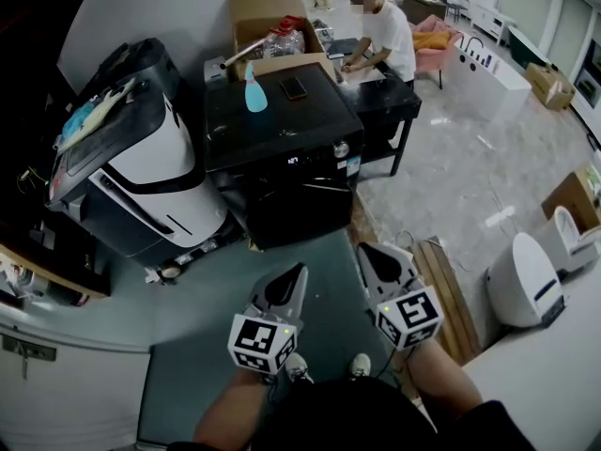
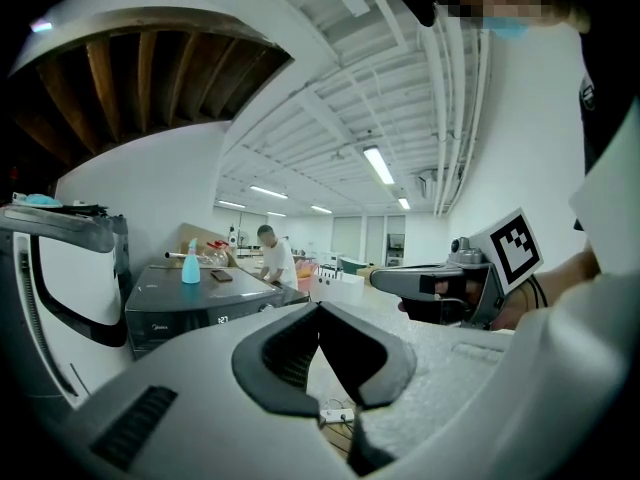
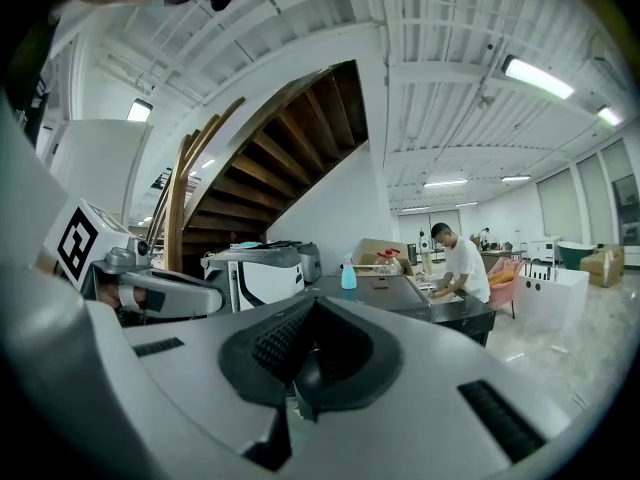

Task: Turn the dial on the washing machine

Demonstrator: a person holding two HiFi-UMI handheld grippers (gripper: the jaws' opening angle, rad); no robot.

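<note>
There's the left claw (image 1: 297, 271) and right claw (image 1: 369, 252) side by side low in frame, both clamped shut on nothing, noses aimed at the black washing machine (image 1: 282, 172) upper centre, its dial (image 1: 341, 148) well out of reach, so they're lining up, I'd say.

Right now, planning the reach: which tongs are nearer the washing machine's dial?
Right. The right tongs are short of the dial, almost in line; the left tongs sit farther back and left.

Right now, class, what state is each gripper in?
Left gripper: closed, holding nothing.
Right gripper: closed, holding nothing.
</note>
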